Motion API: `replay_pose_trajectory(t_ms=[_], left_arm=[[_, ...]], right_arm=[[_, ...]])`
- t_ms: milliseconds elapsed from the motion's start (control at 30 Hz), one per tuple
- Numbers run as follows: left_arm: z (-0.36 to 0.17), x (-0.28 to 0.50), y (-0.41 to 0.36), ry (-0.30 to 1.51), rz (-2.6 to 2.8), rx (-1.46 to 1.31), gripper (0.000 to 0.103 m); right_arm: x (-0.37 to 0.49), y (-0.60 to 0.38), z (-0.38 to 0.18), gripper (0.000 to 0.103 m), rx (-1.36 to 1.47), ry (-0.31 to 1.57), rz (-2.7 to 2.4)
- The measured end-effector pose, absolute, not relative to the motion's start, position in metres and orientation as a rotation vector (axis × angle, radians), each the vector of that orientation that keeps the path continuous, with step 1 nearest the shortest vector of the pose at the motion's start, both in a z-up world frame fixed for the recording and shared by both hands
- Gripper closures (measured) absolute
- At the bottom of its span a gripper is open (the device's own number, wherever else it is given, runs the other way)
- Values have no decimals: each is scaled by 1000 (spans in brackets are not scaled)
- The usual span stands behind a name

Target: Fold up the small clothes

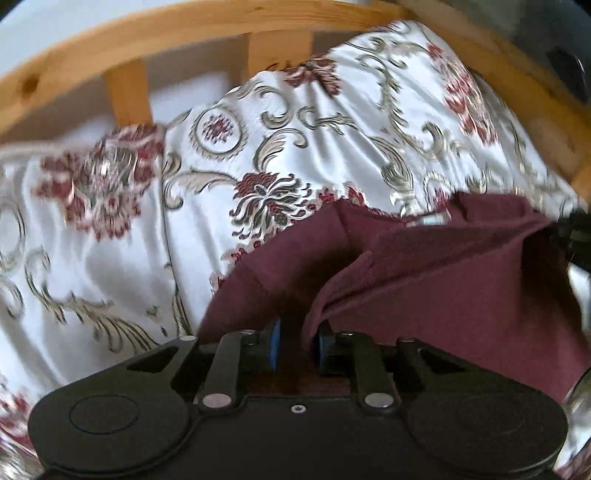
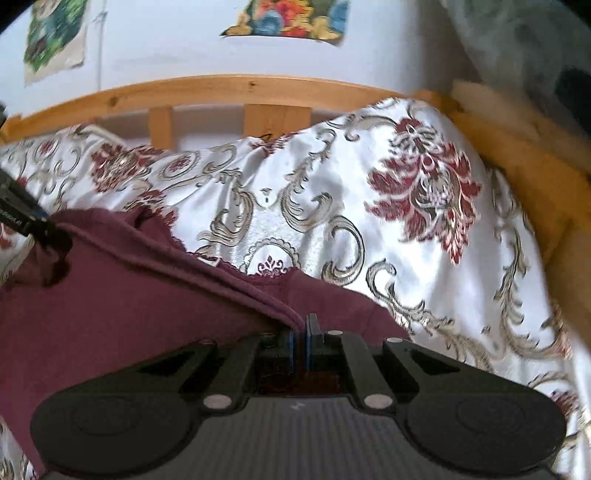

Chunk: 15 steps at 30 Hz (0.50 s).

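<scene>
Left to right: your left gripper (image 1: 296, 345) pinches a fold of the maroon garment (image 1: 424, 280) between its blue pads; your right gripper (image 2: 300, 343) is pressed together on the garment's hem. The garment hangs stretched between them over the floral bedspread (image 2: 332, 206), with the wooden bed rail (image 2: 236, 90) behind.

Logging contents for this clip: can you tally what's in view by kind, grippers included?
Garment: 1, maroon
Bedspread: 1, floral
Bed frame: 1, wood
Wall pictures: 2
Grippers: 2, left gripper and right gripper, both pinching the garment
Total: 7
</scene>
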<state>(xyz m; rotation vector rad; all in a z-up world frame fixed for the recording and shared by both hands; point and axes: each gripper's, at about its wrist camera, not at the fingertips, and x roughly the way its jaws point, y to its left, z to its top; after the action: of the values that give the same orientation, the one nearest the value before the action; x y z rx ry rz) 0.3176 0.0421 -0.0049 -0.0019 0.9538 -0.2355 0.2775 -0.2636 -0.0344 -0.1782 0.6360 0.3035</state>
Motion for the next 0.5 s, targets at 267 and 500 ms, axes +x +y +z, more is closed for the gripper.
replay_pose_trajectory(t_ms=[267, 500], left_arm=[[12, 291, 60, 833, -158, -108, 4], [12, 235, 42, 707, -209, -53, 1]], right_arm=[[277, -283, -49, 69, -47, 621, 314], [259, -303, -51, 20, 49, 590, 372]])
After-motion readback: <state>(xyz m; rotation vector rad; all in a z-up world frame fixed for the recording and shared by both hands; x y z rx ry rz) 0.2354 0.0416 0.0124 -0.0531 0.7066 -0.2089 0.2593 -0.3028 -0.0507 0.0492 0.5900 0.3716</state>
